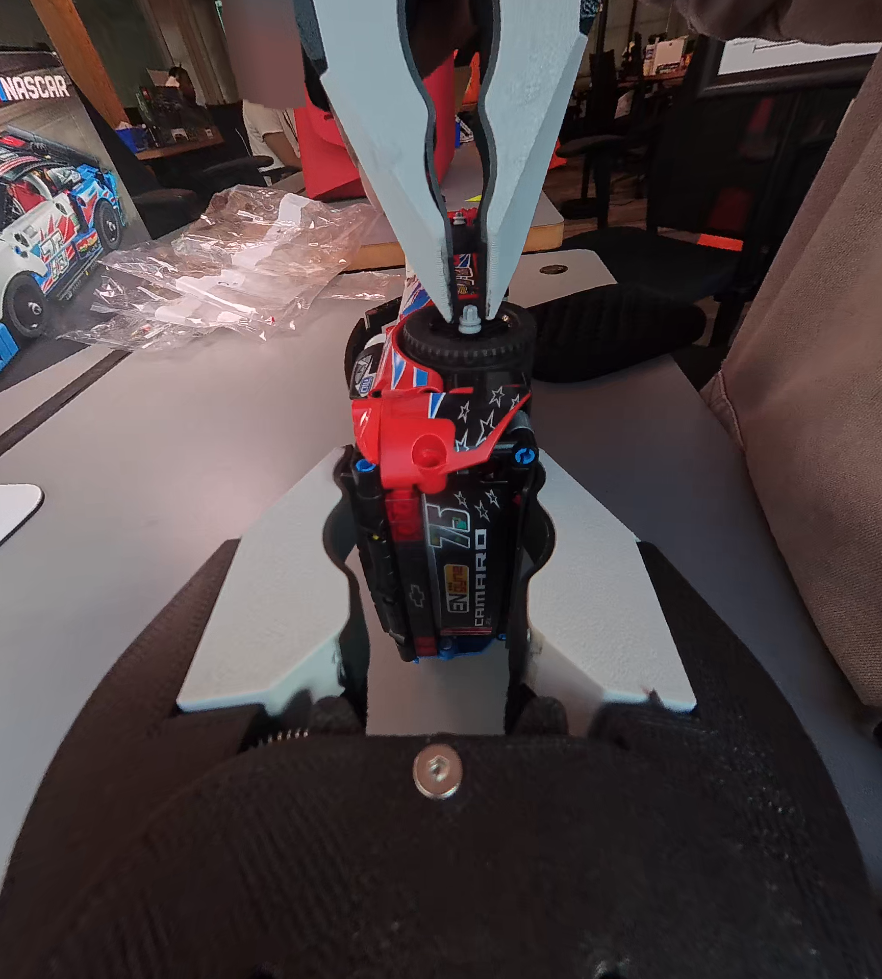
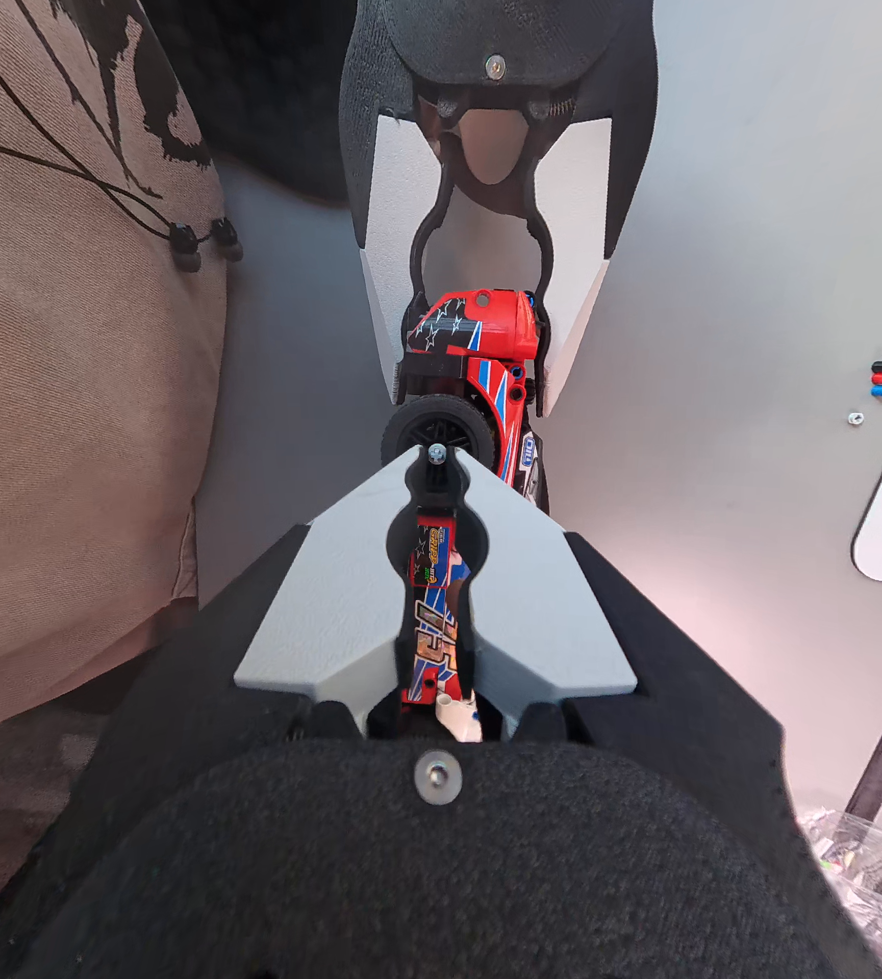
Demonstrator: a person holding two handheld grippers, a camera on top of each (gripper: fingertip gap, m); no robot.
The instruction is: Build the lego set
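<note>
Item: toy car [image 1: 444,508], part-built, held above the desk [image 1: 163,450]. Long axis runs claw to claw. Left claw [image 1: 441,535] clamps the car's rear body. Right claw [image 2: 437,461], opposite, is narrowed around the grey axle pin [image 2: 437,452] at the black wheel [image 2: 436,432], nearest it.

I see the lego car [image 1: 441,508]: glossy smooth plastic, shiny stickers, matt ribbed rubber-looking tyre [image 1: 468,344]. My left hand-held gripper [image 1: 438,477]: matt grainy pale plastic fingers [image 1: 269,598], rough layered black printed body, one shiny metal screw [image 1: 437,771]. Right hand-held gripper [image 2: 436,461] has the same finish. Counter [image 1: 189,424]: smooth matt grey. Plastic bags [image 1: 232,265]: clear, crinkled, glossy. Box [image 1: 20,201]: glossy printed card. Cloth [image 2: 67,371]: beige woven fabric.
</note>
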